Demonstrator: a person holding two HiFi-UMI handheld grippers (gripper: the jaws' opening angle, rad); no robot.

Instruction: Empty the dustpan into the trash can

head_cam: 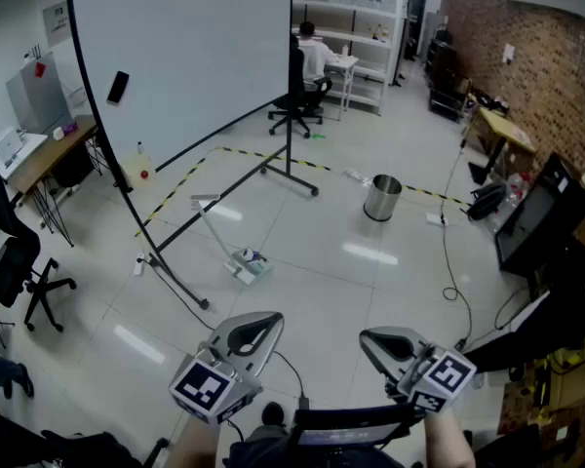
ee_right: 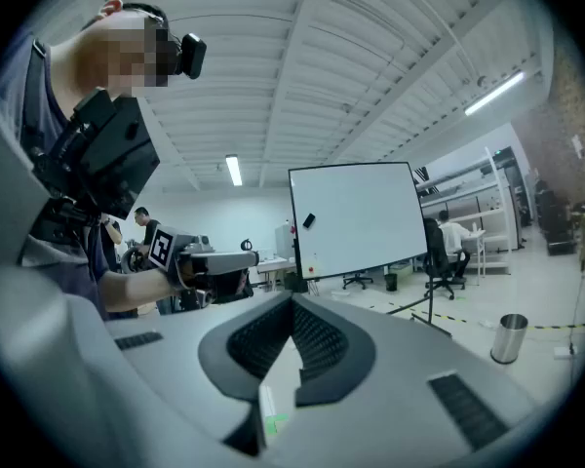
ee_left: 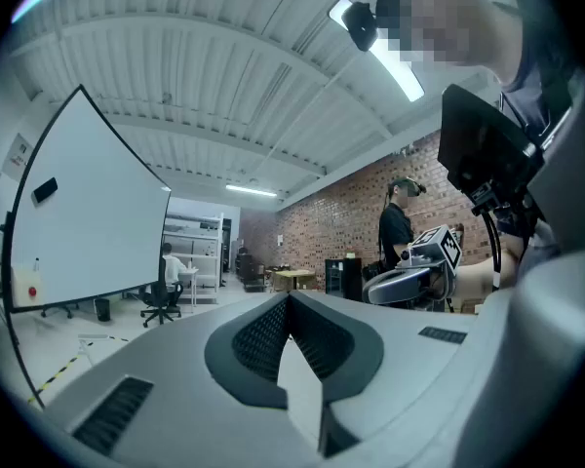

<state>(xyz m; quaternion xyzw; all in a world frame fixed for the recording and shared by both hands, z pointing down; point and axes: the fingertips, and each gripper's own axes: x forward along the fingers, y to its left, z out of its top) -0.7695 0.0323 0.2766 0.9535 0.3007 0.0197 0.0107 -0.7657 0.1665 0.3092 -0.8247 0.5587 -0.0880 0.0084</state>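
Note:
A long-handled dustpan (head_cam: 246, 263) stands on the floor in the head view, its handle leaning up to the left, with small bits of litter in the pan. A round metal trash can (head_cam: 381, 198) stands farther back to the right; it also shows in the right gripper view as the trash can (ee_right: 508, 338). My left gripper (head_cam: 261, 320) and right gripper (head_cam: 372, 338) are held side by side low in the frame, far short of both. The jaws of each meet at the tips with nothing between them, as seen on the left gripper (ee_left: 288, 297) and the right gripper (ee_right: 292, 301).
A large whiteboard (head_cam: 185, 57) on a wheeled stand has its base bars (head_cam: 175, 279) running just left of the dustpan. Yellow-black tape (head_cam: 273, 157) crosses the floor. A cable (head_cam: 447, 261) trails right of the can. An office chair (head_cam: 19, 271) is at left, a monitor (head_cam: 541, 213) at right.

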